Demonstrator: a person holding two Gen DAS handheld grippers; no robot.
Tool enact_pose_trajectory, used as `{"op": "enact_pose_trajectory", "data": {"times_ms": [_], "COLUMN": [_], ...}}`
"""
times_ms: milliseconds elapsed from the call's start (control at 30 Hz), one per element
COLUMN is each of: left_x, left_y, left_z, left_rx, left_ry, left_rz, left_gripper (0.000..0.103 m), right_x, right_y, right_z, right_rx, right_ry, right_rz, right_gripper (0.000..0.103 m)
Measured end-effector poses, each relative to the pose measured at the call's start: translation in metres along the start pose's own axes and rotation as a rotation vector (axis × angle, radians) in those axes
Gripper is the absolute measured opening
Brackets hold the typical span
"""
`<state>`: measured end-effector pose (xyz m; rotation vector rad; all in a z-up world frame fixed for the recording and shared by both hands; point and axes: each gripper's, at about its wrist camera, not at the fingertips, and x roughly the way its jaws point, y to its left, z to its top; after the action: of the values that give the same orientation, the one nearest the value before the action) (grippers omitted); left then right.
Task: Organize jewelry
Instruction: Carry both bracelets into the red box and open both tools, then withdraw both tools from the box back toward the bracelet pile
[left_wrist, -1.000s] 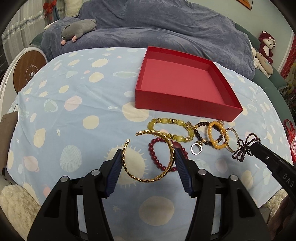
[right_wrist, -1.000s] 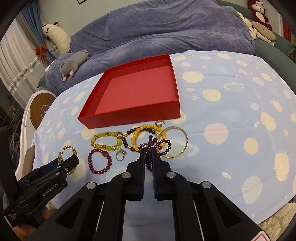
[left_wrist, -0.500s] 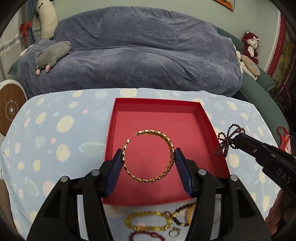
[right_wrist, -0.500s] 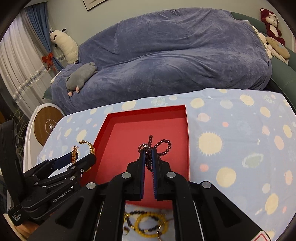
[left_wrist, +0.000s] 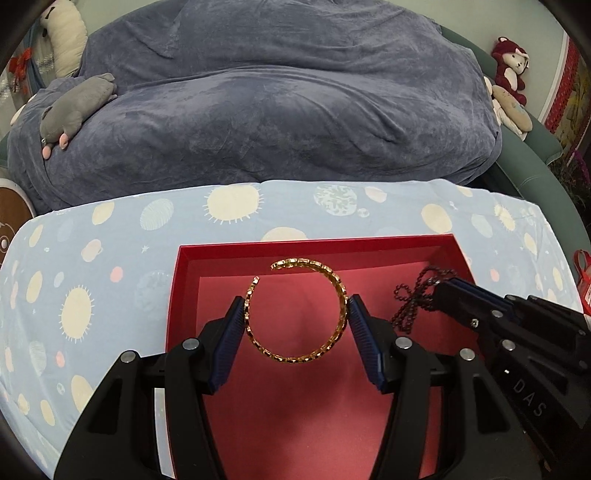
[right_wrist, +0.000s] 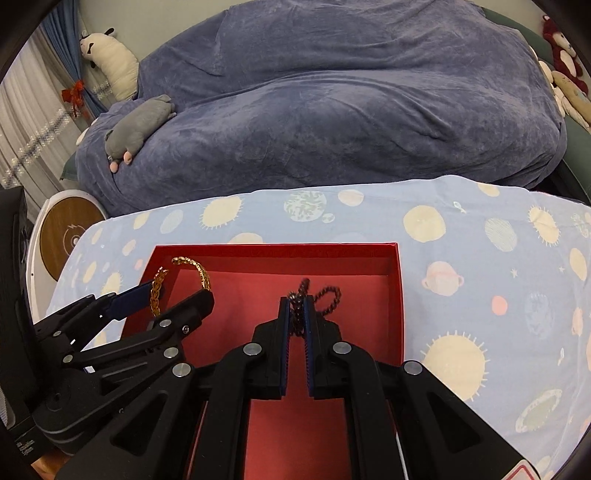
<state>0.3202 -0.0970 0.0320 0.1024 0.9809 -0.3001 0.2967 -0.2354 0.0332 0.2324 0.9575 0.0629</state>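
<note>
My left gripper (left_wrist: 296, 308) is shut on a gold open bangle (left_wrist: 291, 357), its blue pads pressing the two sides, and holds it in the air over the red box (left_wrist: 314, 247). In the right wrist view the same bangle (right_wrist: 157, 293) shows at the left, clamped in the left gripper (right_wrist: 162, 295). My right gripper (right_wrist: 296, 308) is shut on a dark beaded bracelet (right_wrist: 327, 295), whose loops stick out past the pads above the box floor (right_wrist: 251, 295). From the left wrist view the dark beads (left_wrist: 408, 301) hang at the right gripper's (left_wrist: 437, 291) tip.
The box sits on a light blue cloth with sun and planet prints (left_wrist: 110, 236). Behind the table lies a large blue covered couch (left_wrist: 277, 110) with a grey plush toy (left_wrist: 74, 110). Plush toys (left_wrist: 511, 74) sit at the far right. A round wooden disc (right_wrist: 68, 236) stands left.
Both grippers have moved forward from above the loose jewelry to above the red box, each keeping its bracelet. The other bracelets have dropped out of view below.
</note>
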Motion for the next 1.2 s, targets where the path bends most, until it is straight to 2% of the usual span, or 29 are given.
{"op": "enact_pose_trajectory", "data": {"times_ms": [100, 167, 233, 467, 600, 867, 1067, 1200], "left_x": [0.008, 0.005, -0.003, -0.051, -0.085, -0.138, -0.141, -0.138], "left_y": [0.001, 0.004, 0.007, 0.011, 0.014, 0.013, 0.012, 0.013], "left_z": [0.001, 0.000, -0.001, -0.026, -0.057, -0.146, -0.216, -0.250], "left_rx": [-0.019, -0.049, -0.064, -0.047, -0.039, 0.008, -0.028, -0.082], "left_ry": [0.006, -0.007, -0.037, -0.091, -0.107, -0.084, 0.007, 0.048], "left_rz": [0.004, -0.001, 0.016, 0.025, 0.053, 0.093, 0.083, 0.086], "left_gripper": [0.058, 0.070, 0.075, 0.075, 0.075, 0.075, 0.075, 0.075], "right_x": [0.005, 0.000, -0.014, -0.075, -0.111, -0.160, -0.172, -0.166], "right_y": [-0.002, -0.005, -0.009, -0.014, -0.015, -0.013, -0.006, -0.005], "right_z": [0.001, 0.002, -0.001, -0.034, -0.070, -0.153, -0.215, -0.252], "right_rx": [-0.011, 0.002, 0.015, -0.003, 0.005, 0.042, 0.056, 0.088], "right_ry": [-0.006, -0.025, -0.058, -0.132, -0.152, -0.116, -0.066, -0.011], "right_rz": [-0.039, -0.049, -0.050, -0.067, -0.080, -0.089, -0.119, -0.120], "right_gripper": [0.016, 0.029, 0.037, 0.045, 0.048, 0.051, 0.051, 0.051]}}
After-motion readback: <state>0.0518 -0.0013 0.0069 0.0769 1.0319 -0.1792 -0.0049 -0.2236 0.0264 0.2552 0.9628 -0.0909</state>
